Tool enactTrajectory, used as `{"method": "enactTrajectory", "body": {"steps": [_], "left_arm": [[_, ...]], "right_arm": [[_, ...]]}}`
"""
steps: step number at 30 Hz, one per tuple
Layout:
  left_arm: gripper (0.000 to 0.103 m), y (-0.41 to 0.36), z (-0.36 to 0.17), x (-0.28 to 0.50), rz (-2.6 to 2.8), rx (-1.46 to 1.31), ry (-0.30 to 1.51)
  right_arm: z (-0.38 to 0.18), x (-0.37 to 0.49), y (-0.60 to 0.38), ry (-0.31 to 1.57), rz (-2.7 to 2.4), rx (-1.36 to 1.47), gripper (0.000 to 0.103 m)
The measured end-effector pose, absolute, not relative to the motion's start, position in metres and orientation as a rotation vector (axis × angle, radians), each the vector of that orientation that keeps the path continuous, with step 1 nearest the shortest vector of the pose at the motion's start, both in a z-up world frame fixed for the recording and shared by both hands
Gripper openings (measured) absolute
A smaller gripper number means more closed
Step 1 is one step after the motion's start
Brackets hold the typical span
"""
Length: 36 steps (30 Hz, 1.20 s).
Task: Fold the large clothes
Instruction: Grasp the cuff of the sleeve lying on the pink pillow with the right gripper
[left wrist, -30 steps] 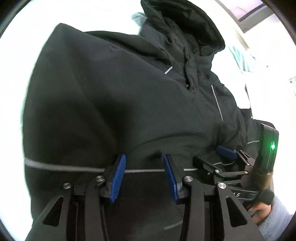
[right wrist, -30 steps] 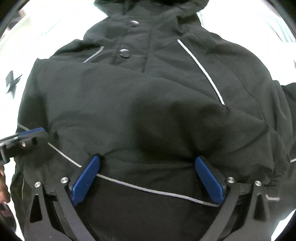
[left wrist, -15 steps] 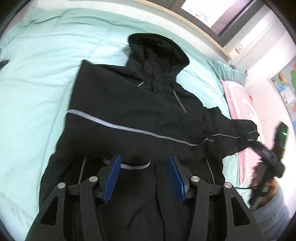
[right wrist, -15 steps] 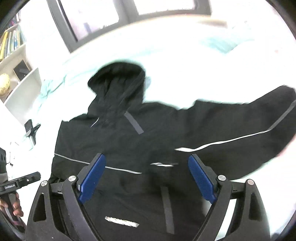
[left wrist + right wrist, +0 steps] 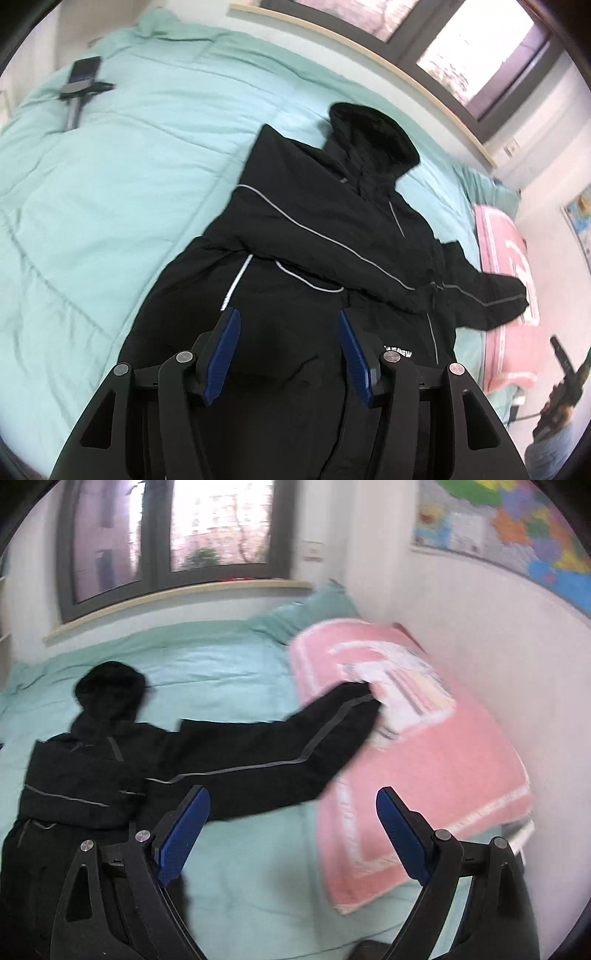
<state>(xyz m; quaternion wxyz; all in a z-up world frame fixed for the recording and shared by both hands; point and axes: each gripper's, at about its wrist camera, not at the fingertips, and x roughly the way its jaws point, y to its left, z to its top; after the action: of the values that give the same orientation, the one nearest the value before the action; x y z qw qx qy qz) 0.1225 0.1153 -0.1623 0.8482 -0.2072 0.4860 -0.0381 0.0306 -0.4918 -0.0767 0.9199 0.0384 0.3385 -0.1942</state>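
The jacket (image 5: 317,236) lay front-up on the green bed (image 5: 110,177), one sleeve (image 5: 280,749) stretched onto the pink pillow (image 5: 424,760). It looked padded, soft and bulky, likely slippery; the cuff seemed the best hold. The left claw (image 5: 288,354) and right claw (image 5: 291,838) both gaped, empty.

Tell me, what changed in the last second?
Both grippers pulled back from the jacket: the left gripper now hangs above its lower half, and the right gripper swung toward the outstretched sleeve and pink blanket. Both stayed open; the jacket stayed on the bed.
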Motion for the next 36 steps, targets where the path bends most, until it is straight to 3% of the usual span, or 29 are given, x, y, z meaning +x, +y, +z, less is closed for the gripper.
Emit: {"method": "enactTrajectory", "body": {"steps": [6,13,17,22,27,36], "left_arm": [[0.057,0.119,-0.154,0.106,0.001,-0.449,0.990],[0.057,0.121,-0.144,0.091,0.123,-0.432,0.979],[0.057,0.121,-0.138,0.080,0.190,-0.417,0.988],[0.057,0.126,-0.131,0.065,0.269,-0.438,0.984],[0.057,0.128,-0.129,0.060,0.327,-0.413,1.012],[0.057,0.112,-0.134,0.069,0.283,-0.401,1.094]], "right_arm": [[-0.101,0.030,-0.576,0.665,-0.447,0.280,0.093],[-0.161,0.086,-0.648,0.686,-0.424,0.525,0.093],[-0.189,0.121,-0.649,0.756,-0.429,0.404,0.093],[-0.195,0.146,-0.646,0.632,-0.437,0.259,0.093],[-0.208,0.187,-0.626,0.722,-0.423,0.022,0.093],[-0.221,0.205,-0.619,0.698,-0.579,-0.013,0.092]]}}
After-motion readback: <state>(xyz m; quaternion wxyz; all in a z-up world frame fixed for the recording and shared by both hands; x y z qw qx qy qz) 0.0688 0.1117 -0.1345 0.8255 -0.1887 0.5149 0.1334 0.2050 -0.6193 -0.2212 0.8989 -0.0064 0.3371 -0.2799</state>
